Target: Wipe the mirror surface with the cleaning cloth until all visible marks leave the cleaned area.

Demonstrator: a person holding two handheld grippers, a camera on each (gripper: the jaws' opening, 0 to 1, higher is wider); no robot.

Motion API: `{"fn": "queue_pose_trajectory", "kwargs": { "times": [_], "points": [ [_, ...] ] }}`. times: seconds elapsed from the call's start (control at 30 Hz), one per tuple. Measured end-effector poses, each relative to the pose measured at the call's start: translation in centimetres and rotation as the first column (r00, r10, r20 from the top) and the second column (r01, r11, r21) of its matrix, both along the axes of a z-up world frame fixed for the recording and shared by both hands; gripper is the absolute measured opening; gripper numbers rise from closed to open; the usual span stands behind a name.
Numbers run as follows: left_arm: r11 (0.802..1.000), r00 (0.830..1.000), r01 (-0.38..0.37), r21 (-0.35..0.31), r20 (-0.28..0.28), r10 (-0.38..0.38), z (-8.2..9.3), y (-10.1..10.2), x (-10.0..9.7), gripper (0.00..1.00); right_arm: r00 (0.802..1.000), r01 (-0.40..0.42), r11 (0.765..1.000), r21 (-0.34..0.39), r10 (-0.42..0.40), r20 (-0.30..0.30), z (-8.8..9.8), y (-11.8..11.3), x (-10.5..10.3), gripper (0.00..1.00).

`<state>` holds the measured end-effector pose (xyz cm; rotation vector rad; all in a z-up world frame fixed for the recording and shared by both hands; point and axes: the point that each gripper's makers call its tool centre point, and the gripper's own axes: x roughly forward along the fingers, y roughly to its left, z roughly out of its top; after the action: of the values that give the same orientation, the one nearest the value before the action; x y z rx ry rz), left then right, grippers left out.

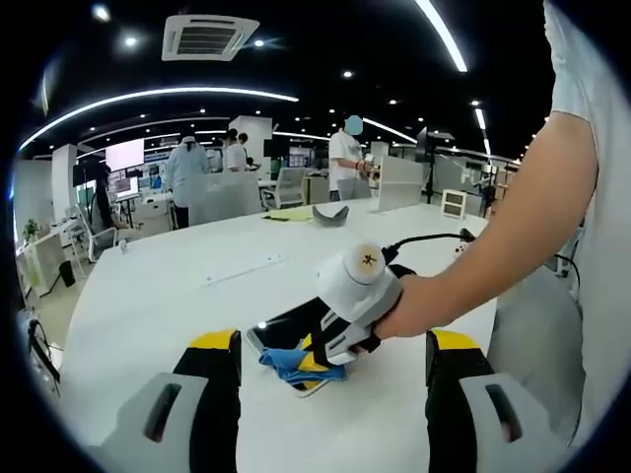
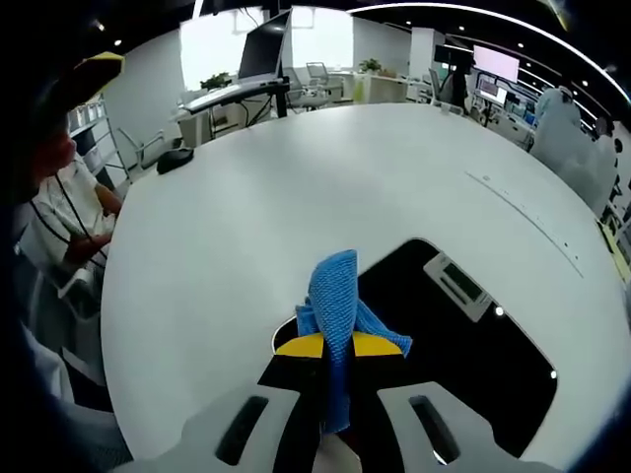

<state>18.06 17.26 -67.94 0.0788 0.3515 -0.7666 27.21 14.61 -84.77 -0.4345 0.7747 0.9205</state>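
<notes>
Blue cleaning cloth [image 2: 336, 313] on mirror [image 2: 463, 350], white table [image 2: 246, 227].
Right gripper [image 2: 339, 347] jaws clamped on cloth; left gripper [image 1: 333, 357] jaws apart, holding nothing.

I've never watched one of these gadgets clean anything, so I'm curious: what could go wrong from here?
The mirror lies flat and loose on the white table, with nothing seen holding it, so wiping might push it along. The right gripper pinches only one part of the blue cloth; the cloth could slip free, or the gripper's tips might rub the glass. The left gripper stands open nearby, clamping nothing.
</notes>
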Motion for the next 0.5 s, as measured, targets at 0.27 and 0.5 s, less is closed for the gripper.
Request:
{"fn": "queue_pose_trajectory", "kwargs": {
  "times": [0.27,0.5],
  "points": [
    [1.0,1.0,-0.004,-0.003,0.007,0.004,0.2,0.1,-0.1,0.77,1.0,-0.012,1.0,0.003,0.012,-0.002,0.0,0.4,-0.9,0.02],
    [1.0,1.0,-0.006,-0.002,0.012,0.006,0.3,0.3,-0.2,0.76,1.0,-0.025,1.0,0.002,0.025,-0.003,0.0,0.7,-1.5,0.02]
  ]
}}
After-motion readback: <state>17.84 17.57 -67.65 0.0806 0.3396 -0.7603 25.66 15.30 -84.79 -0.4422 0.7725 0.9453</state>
